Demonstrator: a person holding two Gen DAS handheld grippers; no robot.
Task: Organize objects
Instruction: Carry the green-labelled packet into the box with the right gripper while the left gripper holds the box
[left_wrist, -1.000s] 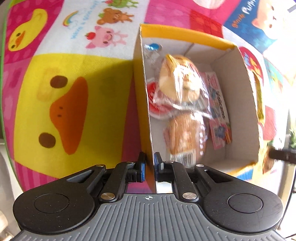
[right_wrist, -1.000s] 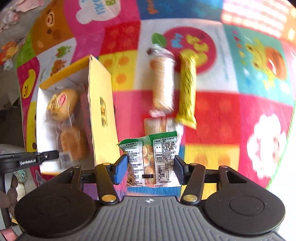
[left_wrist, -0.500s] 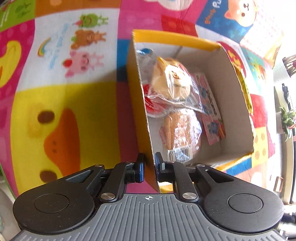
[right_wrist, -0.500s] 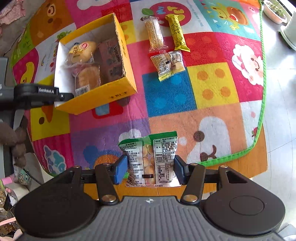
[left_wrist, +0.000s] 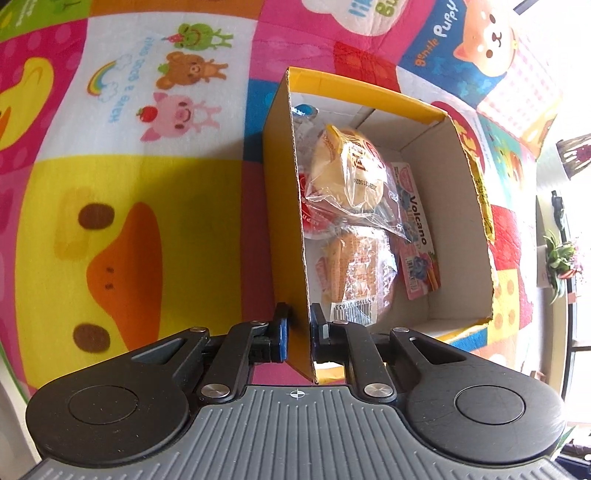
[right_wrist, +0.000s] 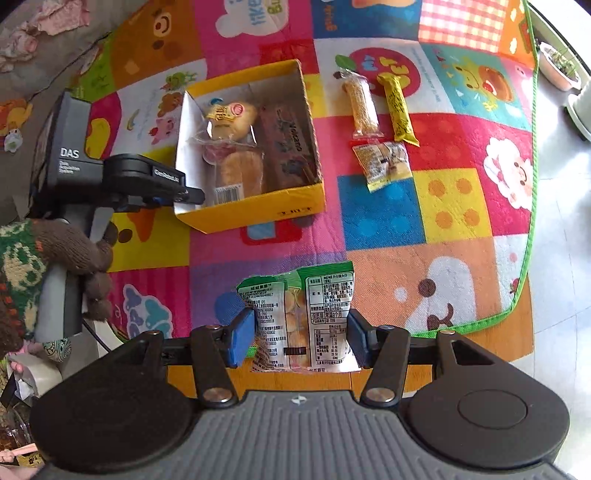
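Right gripper clamps my green-and-white plastic snack bag, high above the colourful mat; left gripper pinches the yellow cardboard box wall (steadying it). Next, I carry the bag over the box.

Bright daylight, perhaps window glare; fisheye-warped edges.

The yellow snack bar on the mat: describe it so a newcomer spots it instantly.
Start at the open yellow box on the play mat. To its right lie three loose snacks. The yellow snack bar is outermost, beside the clear-wrapped beige bar, the only solid yellow wrapper.
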